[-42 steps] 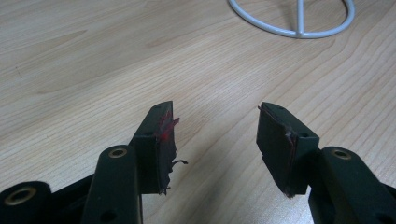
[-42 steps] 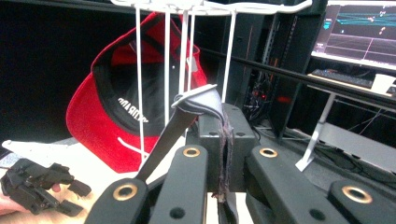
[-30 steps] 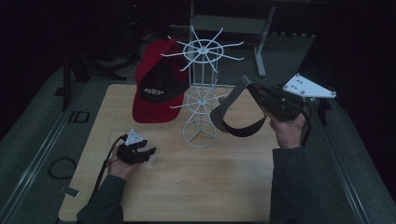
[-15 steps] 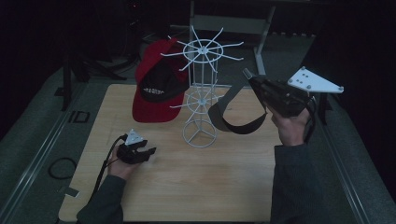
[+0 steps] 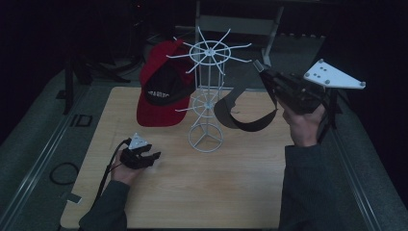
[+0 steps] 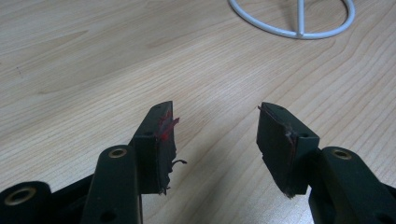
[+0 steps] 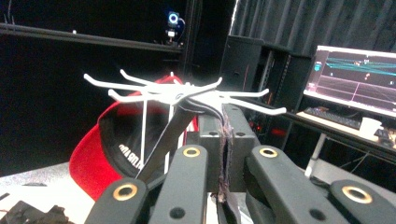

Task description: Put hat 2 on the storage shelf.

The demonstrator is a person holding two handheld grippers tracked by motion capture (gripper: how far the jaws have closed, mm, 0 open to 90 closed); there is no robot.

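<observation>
— Is any lettering readable here?

— White capital letters run along a label band inside the red cap (image 5: 161, 91) hanging on the white wire rack (image 5: 207, 86). In the high view they are too small to make out.

— And closer in?

— In the right gripper view the same band on the red cap (image 7: 116, 154) shows white letters that seem to begin "BA", perhaps "BOL"; the rest is blurred and cut off by the rack.

— Anything else?

— A monitor (image 7: 357, 79) at the far right shows coloured lines and small figures, none of them legible.
</observation>
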